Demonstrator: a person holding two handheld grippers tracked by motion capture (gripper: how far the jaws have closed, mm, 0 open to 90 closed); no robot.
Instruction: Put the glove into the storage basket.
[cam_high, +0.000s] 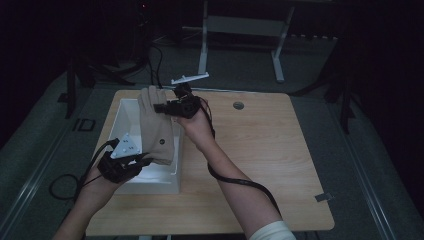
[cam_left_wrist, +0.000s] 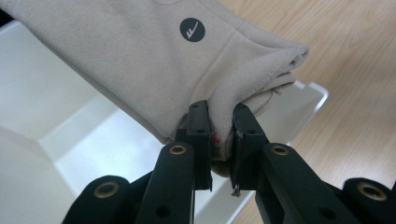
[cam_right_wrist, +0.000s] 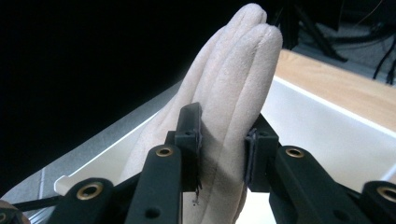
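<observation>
Left tongs (cam_high: 145, 161) clamp glove (cam_high: 156, 125) cuff, right tongs (cam_high: 161, 107) its fingers; lower evenly into bin (cam_high: 125, 117), tabletop's 9 o'clock.

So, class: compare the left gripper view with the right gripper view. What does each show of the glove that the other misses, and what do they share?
Left gripper view alone: the beige glove's cuff end pinched between the left gripper's jaws, with a round dark logo patch on the fabric and the wooden tabletop beside it.

Right gripper view alone: the glove's fingertips, with the right gripper clamped across the glove's fingers.

Shared: the same glove held above the white bin, each view looking along black jaws closed on fabric.
</observation>
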